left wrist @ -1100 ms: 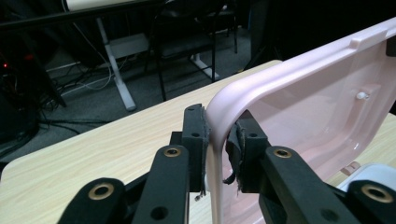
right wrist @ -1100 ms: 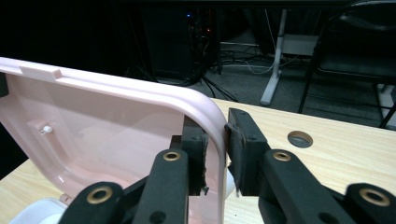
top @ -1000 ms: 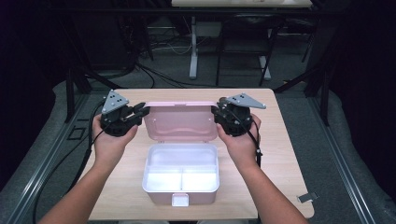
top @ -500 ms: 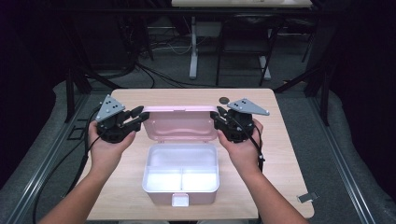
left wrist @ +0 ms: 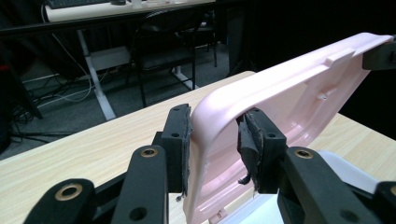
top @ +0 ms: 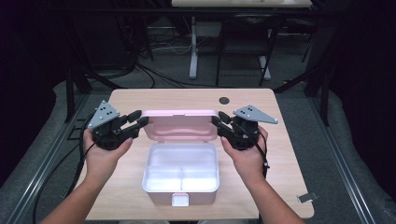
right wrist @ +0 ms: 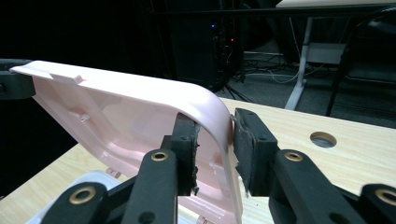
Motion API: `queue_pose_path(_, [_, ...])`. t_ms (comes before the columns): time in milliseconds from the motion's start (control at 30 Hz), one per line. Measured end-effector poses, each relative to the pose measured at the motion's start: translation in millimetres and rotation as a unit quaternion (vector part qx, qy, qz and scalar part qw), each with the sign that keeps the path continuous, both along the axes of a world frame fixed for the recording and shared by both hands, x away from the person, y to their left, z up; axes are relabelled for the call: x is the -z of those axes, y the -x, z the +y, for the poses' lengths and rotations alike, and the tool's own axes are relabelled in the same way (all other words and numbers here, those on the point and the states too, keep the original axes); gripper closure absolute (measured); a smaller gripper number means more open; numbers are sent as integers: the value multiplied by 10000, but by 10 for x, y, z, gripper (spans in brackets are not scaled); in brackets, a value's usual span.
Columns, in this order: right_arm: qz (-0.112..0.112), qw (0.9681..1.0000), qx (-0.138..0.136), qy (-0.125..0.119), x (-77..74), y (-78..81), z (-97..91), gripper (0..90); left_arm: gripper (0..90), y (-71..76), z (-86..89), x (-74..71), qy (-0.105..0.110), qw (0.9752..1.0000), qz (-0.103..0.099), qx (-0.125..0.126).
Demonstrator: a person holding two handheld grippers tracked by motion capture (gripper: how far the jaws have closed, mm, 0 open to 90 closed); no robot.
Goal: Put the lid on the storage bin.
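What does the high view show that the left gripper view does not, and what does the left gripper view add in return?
High view: the whole white box with its two compartments and front latch, the left hand and right hand, and the round hole in the table.
Left gripper view: close up, the left gripper straddles the corner of the pink lid. Its jaws have just been opening, leaving a gap at the inner pad.
Shared: the raised pink lid, the wooden table, and the right gripper at the lid's far end.
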State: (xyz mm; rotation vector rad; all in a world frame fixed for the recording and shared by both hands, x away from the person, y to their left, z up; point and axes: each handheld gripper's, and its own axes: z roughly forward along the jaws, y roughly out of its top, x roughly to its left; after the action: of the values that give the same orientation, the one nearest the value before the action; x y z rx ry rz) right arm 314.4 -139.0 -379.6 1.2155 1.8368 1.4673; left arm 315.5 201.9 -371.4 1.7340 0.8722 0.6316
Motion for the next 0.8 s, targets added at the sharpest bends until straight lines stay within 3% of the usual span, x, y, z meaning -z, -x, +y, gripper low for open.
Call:
queue_pose_path(233, [-4,10000,-60,-71,1,14,-19,704,626,25,28,35,150,9999,13,64])
queue_pose_path(800, [-29,9999,-64,-71,-2,52,-21,704,630,75,43,44,143,9998,17,102])
